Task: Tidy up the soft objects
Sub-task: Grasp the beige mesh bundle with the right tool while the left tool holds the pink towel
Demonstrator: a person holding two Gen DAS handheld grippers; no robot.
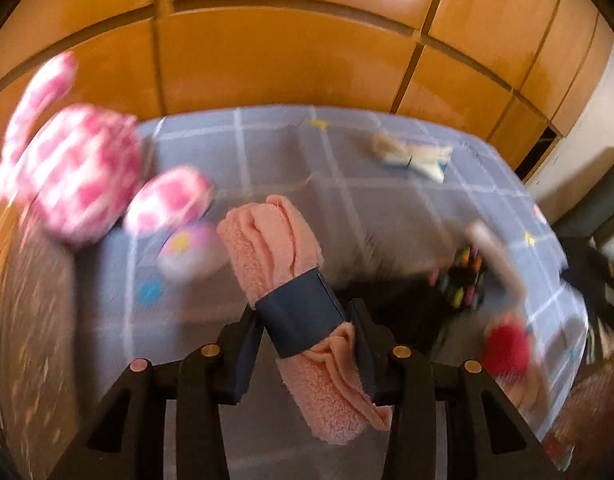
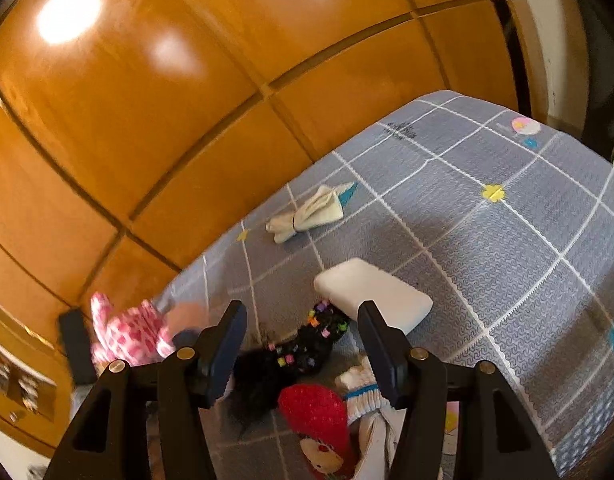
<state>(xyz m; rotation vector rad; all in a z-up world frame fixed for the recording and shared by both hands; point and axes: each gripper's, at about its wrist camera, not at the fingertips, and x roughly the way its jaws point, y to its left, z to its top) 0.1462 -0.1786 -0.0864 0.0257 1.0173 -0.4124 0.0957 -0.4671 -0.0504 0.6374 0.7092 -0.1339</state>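
My left gripper [image 1: 305,320] is shut on a rolled pink towel [image 1: 267,236] wrapped in a dark blue band, and holds it above the bed; the left wrist view is smeared by motion. A pink-and-white plush rabbit [image 1: 79,172] lies to its left, with a pastel ball [image 1: 191,252] beside it. My right gripper [image 2: 303,340] stands open over a black fuzzy item with coloured beads [image 2: 307,344], its pads pressing on nothing. Beneath it lie a red-capped doll [image 2: 319,412], a white sock [image 2: 363,392] and a white foam block [image 2: 373,292].
The bed's grey-blue checked sheet [image 2: 507,260] stretches bare to the right. A tied cream cloth [image 2: 307,212] lies near the far edge. Glossy wooden wardrobe doors [image 2: 167,120] stand right behind the bed. The plush rabbit [image 2: 127,336] shows at the left.
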